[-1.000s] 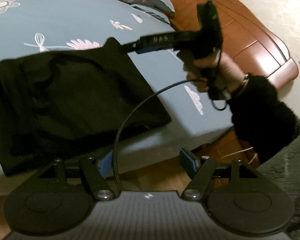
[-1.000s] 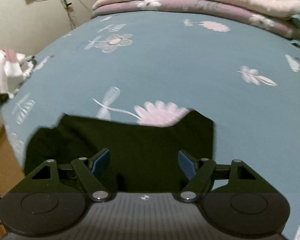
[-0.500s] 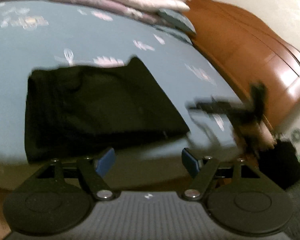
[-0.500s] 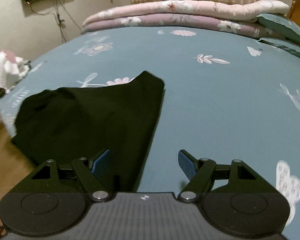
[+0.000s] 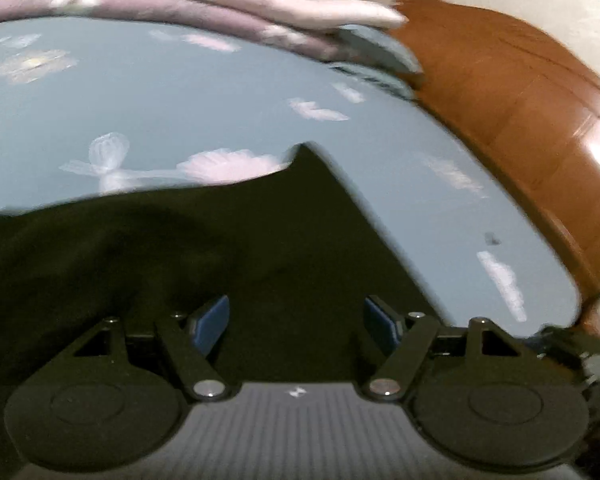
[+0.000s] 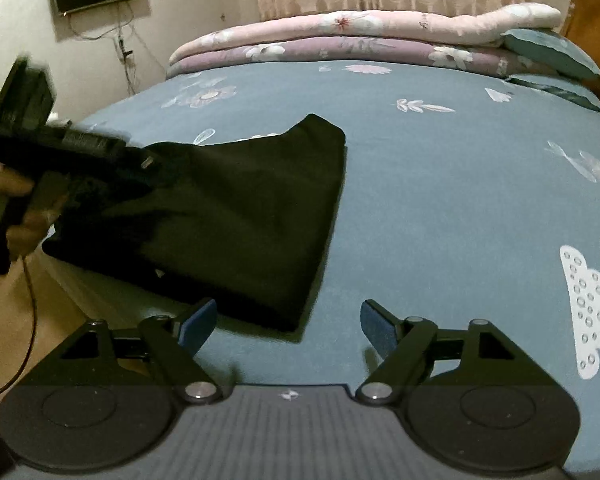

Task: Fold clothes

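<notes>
No writing or label can be read anywhere. A black garment point(image 6: 228, 216), folded into a flat, roughly four-sided shape with one pointed far corner, lies near the front edge of a bed covered by a blue-grey sheet point(image 6: 440, 184) printed with white flowers and clouds. Folded pink and mauve quilts point(image 6: 364, 36) are stacked along the far side. The left gripper point(image 5: 296, 318) hangs above the garment, jaws wide apart and empty. The right gripper point(image 6: 286, 322) is opening, nothing between its blue pads point(image 6: 198, 322), just beside the garment's near corner.
</notes>
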### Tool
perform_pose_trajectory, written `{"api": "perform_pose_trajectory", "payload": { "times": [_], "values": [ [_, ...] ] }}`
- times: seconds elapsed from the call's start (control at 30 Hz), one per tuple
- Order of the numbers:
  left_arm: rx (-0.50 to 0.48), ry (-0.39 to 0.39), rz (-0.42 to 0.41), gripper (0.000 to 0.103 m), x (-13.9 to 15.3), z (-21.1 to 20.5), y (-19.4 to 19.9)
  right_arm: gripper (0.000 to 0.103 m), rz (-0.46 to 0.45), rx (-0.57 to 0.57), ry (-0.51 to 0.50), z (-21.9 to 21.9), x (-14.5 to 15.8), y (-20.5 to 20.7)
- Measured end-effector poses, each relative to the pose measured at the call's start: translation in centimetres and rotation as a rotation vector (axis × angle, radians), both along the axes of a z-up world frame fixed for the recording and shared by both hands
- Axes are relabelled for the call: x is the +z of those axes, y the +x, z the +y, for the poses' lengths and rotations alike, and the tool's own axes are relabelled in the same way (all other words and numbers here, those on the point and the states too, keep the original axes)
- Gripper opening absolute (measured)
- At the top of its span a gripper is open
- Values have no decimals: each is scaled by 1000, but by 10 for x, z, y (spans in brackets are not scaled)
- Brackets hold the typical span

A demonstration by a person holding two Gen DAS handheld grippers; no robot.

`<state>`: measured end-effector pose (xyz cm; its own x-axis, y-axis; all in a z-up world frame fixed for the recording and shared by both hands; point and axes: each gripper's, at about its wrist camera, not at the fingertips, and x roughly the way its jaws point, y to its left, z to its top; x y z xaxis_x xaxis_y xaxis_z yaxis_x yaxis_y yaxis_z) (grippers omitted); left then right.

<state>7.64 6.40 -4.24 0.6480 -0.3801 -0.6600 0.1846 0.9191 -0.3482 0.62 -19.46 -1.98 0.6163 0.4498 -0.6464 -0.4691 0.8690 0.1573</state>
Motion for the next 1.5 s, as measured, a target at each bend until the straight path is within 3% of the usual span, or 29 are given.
{"api": "perform_pose_trajectory", "payload": {
  "times": [0.13, 0.27, 0.4, 0.53, 0.6, 0.77, 0.93, 1.07, 1.27, 1.43, 1.5],
  "values": [
    [32, 62, 10, 74, 8, 17, -18, 83, 7, -32, 9, -5, -9, 1],
    [67, 116, -88, 78, 32, 11, -21, 83, -37, -14, -83, 7, -12, 1],
    [118, 118, -23, 78, 17, 20, -4, 85, -189, 32, -254, 32, -11, -13],
    [105, 121, -12, 79, 12, 20, 1, 100, -397, 75, -483, 62, -20, -32],
    [102, 117, -7, 79, 12, 20, 0, 102, -477, 107, -561, 73, -26, -39],
    [94, 100, 6, 79, 11, 22, -1, 103, -583, 166, -657, 92, -29, -46],
    [86, 99, 11, 79, 11, 23, -1, 103, -629, 235, -729, 106, -31, -39],
    [79, 92, 12, 79, 10, 24, -1, 103, -590, 204, -739, 101, -26, -27],
    [62, 70, 13, 79, 10, 29, -3, 103, -405, 87, -674, 63, -19, -2],
    [51, 84, 11, 77, 24, 27, -11, 103, -275, 52, -521, 37, 4, 4],
    [20, 68, -36, 77, 38, 22, -8, 102, -241, 38, -396, 26, 23, 11]
  ]
}}
